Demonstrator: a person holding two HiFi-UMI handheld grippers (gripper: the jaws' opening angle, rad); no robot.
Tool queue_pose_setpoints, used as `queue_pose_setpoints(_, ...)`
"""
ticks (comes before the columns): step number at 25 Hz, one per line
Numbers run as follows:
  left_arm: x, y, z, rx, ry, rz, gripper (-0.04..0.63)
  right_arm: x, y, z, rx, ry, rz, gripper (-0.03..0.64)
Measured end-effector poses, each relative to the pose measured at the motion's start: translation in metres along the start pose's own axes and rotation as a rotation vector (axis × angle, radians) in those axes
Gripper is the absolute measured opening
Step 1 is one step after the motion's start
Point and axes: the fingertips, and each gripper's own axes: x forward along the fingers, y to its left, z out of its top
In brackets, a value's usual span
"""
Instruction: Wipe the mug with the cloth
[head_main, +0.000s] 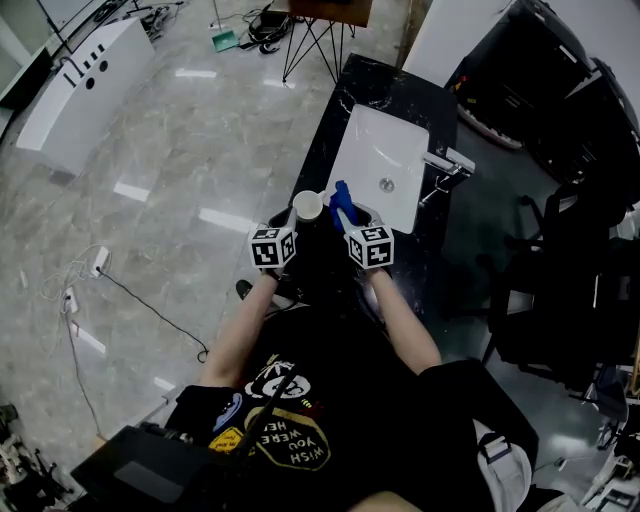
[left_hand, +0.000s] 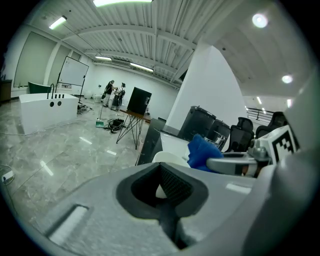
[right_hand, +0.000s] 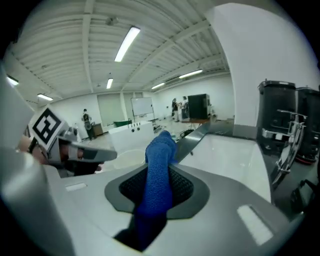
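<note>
**Two Grippers Loaded, Wiping Barely Begun**

Both tools were in hand above the near end of the black desk (head_main: 375, 85). On the left, the left gripper (head_main: 293, 222) had its fingers closed on the white mug (head_main: 308, 205), with a sliver of white wall showing between the pads. The mug was held upright in the air over the desk's near left edge, beside the near left corner of the white sink (head_main: 380, 140). Just to its right, the right gripper (head_main: 347, 216) had its fingers clamped on the blue cloth (head_main: 341, 196). The cloth's free end stuck up past the fingertips, close beside the mug's rim. No view showed whether cloth and mug were actually touching.

As a judgement, picking up both things looked done. The wiping itself was at its very start or not yet begun, since the cloth was not seen pressed into or round the mug.

Readable writing was scarce. The person's dark shirt (head_main: 300, 430) carried print reading "WISH YOU WERE", seen upside down. The marker cubes (head_main: 272, 248) bore only black-and-white square patterns, and no brand showed on mug or cloth.
</note>
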Motion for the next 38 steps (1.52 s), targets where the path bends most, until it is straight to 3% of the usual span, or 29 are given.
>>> queue_pose_setpoints(3, 0.0, 0.0, -0.001, -0.018, -0.007, 0.003, 0.002, 0.008, 0.065, -0.045, -0.118, 0.145, 0.196, 0.092)
queue_pose_setpoints(5, 0.0, 0.0, -0.002, -0.022, -0.009, 0.005, 0.002, 0.001, 0.116, -0.069, -0.215, 0.189, 0.355, 0.091)
queue_pose_setpoints(6, 0.0, 0.0, -0.002, -0.02, -0.008, 0.004, 0.002, -0.001, 0.128, -0.074, -0.249, 0.193, 0.394, 0.091)
queue_pose_setpoints(8, 0.0, 0.0, -0.002, -0.016, -0.003, 0.001, 0.002, -0.001, 0.112, -0.064, -0.223, 0.155, 0.351, 0.091)
queue_pose_setpoints(11, 0.001, -0.002, -0.002, -0.009, 0.006, -0.003, 0.002, -0.004, 0.044, -0.015, -0.05, -0.002, 0.148, 0.091)
queue_pose_setpoints(13, 0.001, -0.001, 0.0, -0.006, 0.005, -0.005, 0.002, -0.007, 0.008, 0.012, 0.009, -0.083, 0.042, 0.089)
queue_pose_setpoints(15, 0.001, -0.001, 0.001, -0.006, 0.001, -0.009, 0.002, -0.001, -0.005, 0.016, 0.028, -0.08, 0.006, 0.089)
queue_pose_setpoints(17, 0.001, -0.001, 0.0, -0.015, -0.003, -0.014, 0.002, 0.01, 0.01, 0.0, 0.001, -0.015, 0.057, 0.089)
queue_pose_setpoints(23, 0.002, -0.003, -0.001, -0.071, -0.005, -0.031, 0.002, 0.004, 0.111, -0.054, -0.205, 0.116, 0.35, 0.089)
queue_pose_setpoints(25, 0.001, -0.003, -0.002, -0.052, 0.003, -0.034, 0.002, 0.002, 0.107, -0.05, -0.237, 0.097, 0.332, 0.089)
queue_pose_setpoints(29, -0.003, 0.002, 0.003, -0.056, -0.01, -0.02, 0.002, -0.003, 0.039, 0.004, -0.075, -0.059, 0.165, 0.089)
queue_pose_setpoints(32, -0.001, 0.004, 0.005, -0.051, -0.011, -0.016, 0.002, 0.006, -0.002, 0.013, -0.011, -0.052, 0.053, 0.089)
queue_pose_setpoints(34, 0.001, 0.002, 0.004, -0.049, -0.007, -0.022, 0.002, 0.016, 0.01, -0.008, -0.051, 0.038, 0.092, 0.089)
queue_pose_setpoints(38, 0.003, -0.003, 0.0, -0.05, -0.008, -0.023, 0.002, 0.008, 0.089, -0.06, -0.285, 0.171, 0.322, 0.089)
